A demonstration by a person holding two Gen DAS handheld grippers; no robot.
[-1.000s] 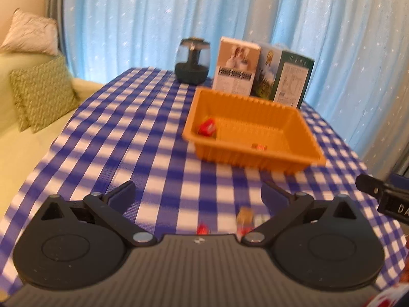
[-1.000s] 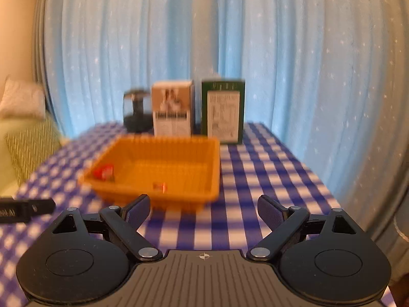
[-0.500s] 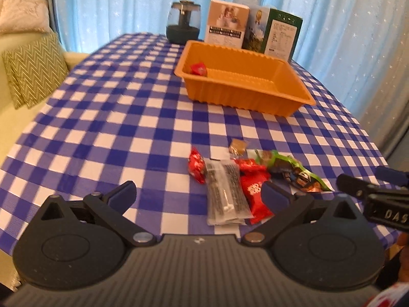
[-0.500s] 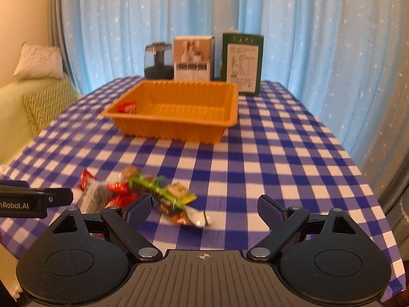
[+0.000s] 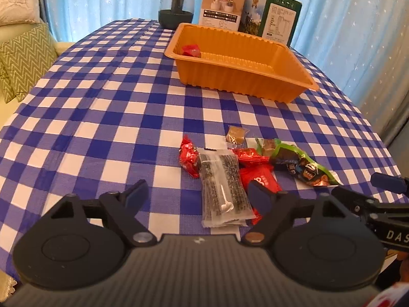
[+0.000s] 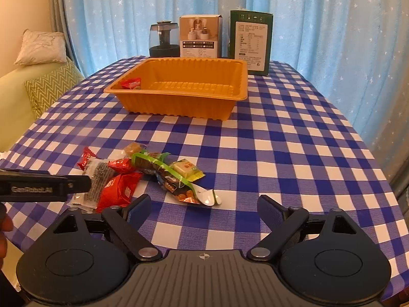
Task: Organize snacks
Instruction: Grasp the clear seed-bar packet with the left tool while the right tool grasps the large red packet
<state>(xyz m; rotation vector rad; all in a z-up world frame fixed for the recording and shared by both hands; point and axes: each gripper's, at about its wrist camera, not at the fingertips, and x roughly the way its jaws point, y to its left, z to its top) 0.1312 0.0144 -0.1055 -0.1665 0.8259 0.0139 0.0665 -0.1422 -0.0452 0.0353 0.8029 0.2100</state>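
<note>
L wrist view: my left gripper (image 5: 196,195) jaws spread, nothing between, hovering over snack pile (image 5: 245,163) on checked worktop (image 5: 102,117); clear pkt of dark sticks (image 5: 222,189) nearest, red packs beside it. Orange tray (image 5: 242,74) farther back, one red snack (image 5: 191,50) in its far-left corner

R wrist view: my right gripper (image 6: 203,211) jaws spread, empty; pile (image 6: 143,171) ahead-left, green wrapper (image 6: 163,166) on top; tray (image 6: 179,102) beyond, boxes behind it

One orange tray (image 6: 179,102) holds one red snack (image 6: 131,84). Two cartons (image 6: 200,36) and one dark jar (image 6: 163,40) stand behind it — the loose snack pile (image 6: 143,171) numbers roughly seven packets, overlapping.
</note>
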